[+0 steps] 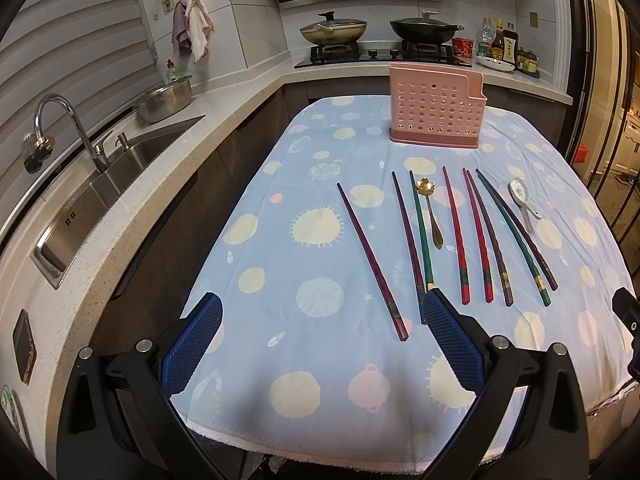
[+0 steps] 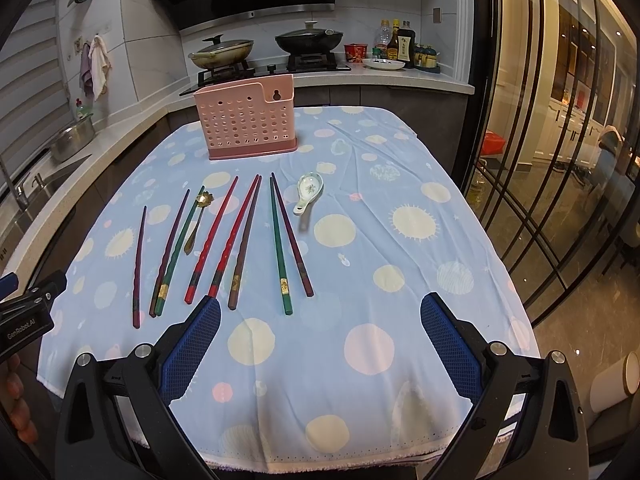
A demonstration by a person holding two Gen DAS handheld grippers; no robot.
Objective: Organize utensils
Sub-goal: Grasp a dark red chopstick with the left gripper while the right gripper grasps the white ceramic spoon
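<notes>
Several red, green and purple chopsticks (image 1: 456, 236) (image 2: 224, 240) lie side by side on a blue patterned tablecloth (image 1: 320, 360) (image 2: 380, 280). A gold spoon (image 1: 430, 210) (image 2: 198, 216) lies among them. A white ceramic spoon (image 1: 522, 196) (image 2: 308, 192) lies to their right. A pink perforated utensil holder (image 1: 434, 106) (image 2: 248, 120) stands empty at the far end. My left gripper (image 1: 322, 308) is open above the near edge, left of the chopstick ends. My right gripper (image 2: 320, 312) is open, near the chopstick ends.
A counter with a steel sink (image 1: 120, 168), tap (image 1: 68, 128) and steel bowl (image 1: 166, 100) runs along the left. A stove with two pans (image 1: 380, 28) and bottles (image 1: 500, 44) stands behind the table. Glass doors (image 2: 560, 140) are on the right.
</notes>
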